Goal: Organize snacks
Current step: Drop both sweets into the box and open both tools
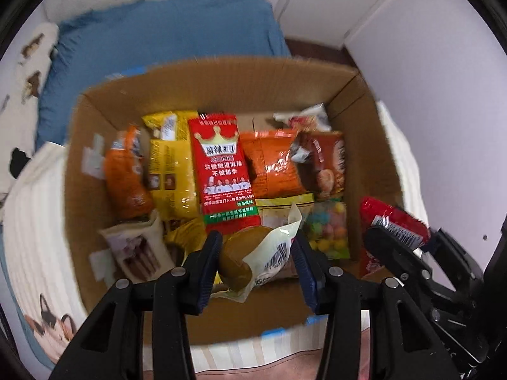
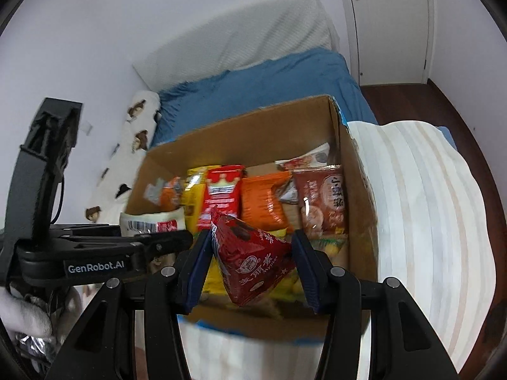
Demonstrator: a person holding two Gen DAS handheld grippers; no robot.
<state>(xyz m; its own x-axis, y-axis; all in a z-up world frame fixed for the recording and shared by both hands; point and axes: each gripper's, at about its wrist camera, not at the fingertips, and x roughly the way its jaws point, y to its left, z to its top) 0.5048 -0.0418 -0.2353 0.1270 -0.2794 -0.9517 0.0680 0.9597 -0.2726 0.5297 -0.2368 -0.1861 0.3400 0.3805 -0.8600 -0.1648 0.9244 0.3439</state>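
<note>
Cardboard box (image 1: 95, 171) on the bed, packed with snack packets.

Left gripper (image 1: 256, 253): clamped on a pale bun packet (image 1: 253, 259) above the box's near end.

Right gripper (image 2: 250, 253): clamped on a red snack bag (image 2: 253, 262) beside it.

Both packets probably light, soft, crinkly, slippery; best gripped across the middle.

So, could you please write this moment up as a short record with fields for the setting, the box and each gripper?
setting: cardboard box on a striped blanket, blue bedding behind
box contents: upright red crown packet, yellow bag, orange bag, candy bag
left gripper: shut on a bread packet, above the box
right gripper: shut on a red triangular packet, above the box's near edge
</note>
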